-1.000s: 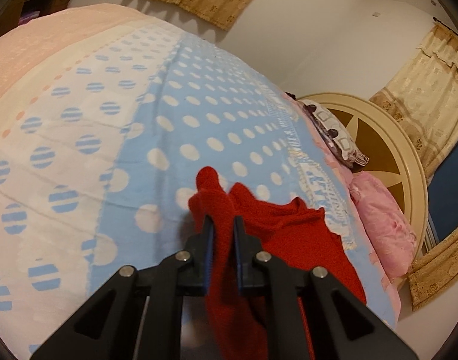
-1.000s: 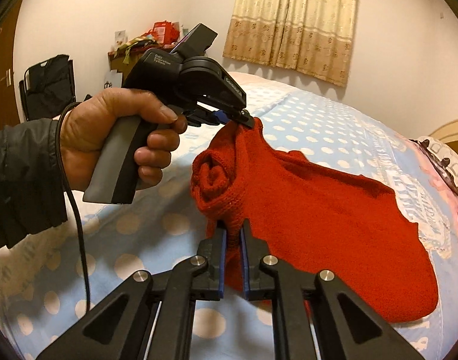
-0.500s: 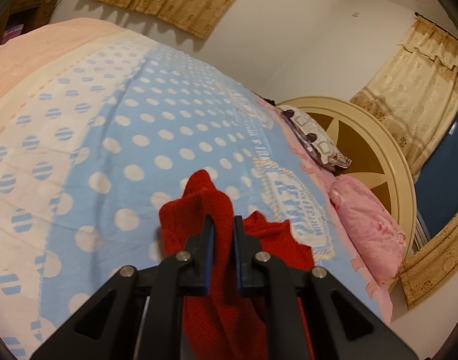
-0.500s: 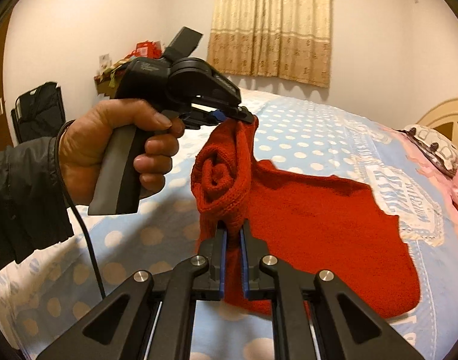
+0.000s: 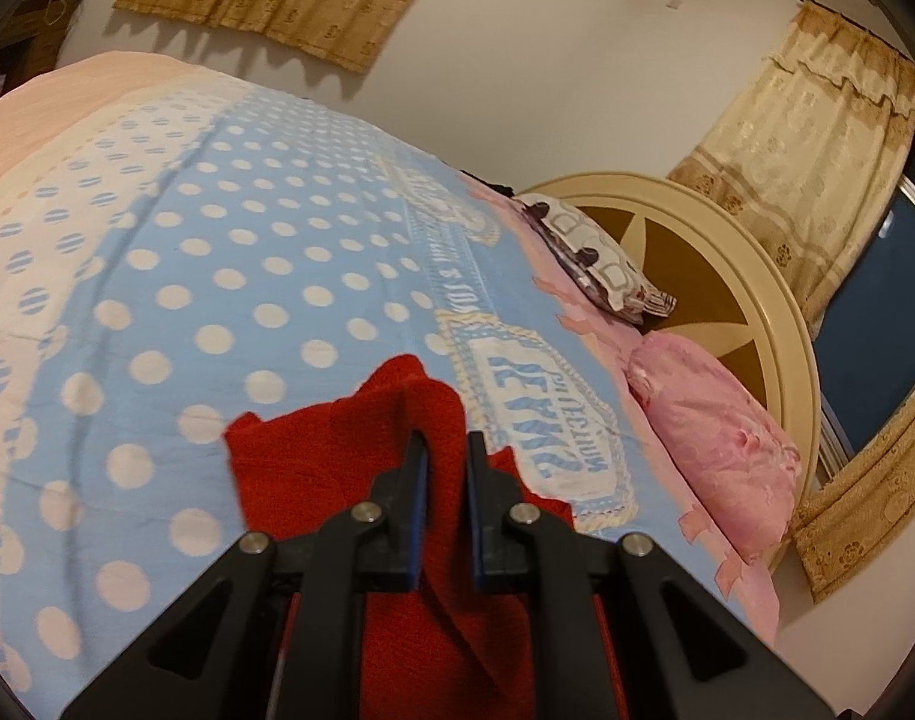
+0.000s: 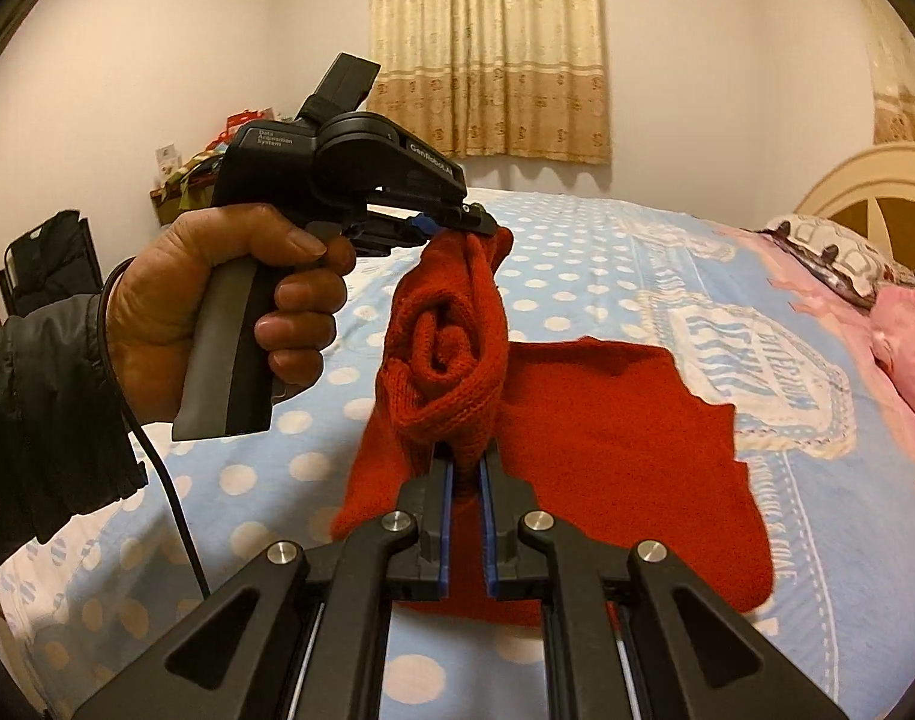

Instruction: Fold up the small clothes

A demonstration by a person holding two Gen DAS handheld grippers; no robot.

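- Sweater (image 6: 607, 468) stretches from both grippers toward the pillows (image 6: 841, 267); its lifted edge is pinched by left gripper (image 6: 481, 228) and right gripper (image 6: 464, 468).
- Only the right view shows the hand (image 6: 217, 300).

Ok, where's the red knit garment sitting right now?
The red knit garment is on the blue polka-dot bedspread, right of the person's left hand. Its near edge is lifted, pinched by the left tongs above and the right tongs below.

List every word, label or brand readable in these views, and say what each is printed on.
"Data Acquisition System": black handheld left gripper, rear housing.
"GenRobot.AI": same gripper, side; last letters blurred.
Blue lettering on the blue polka-dot bedspread's white emblem: upside down, too blurred.
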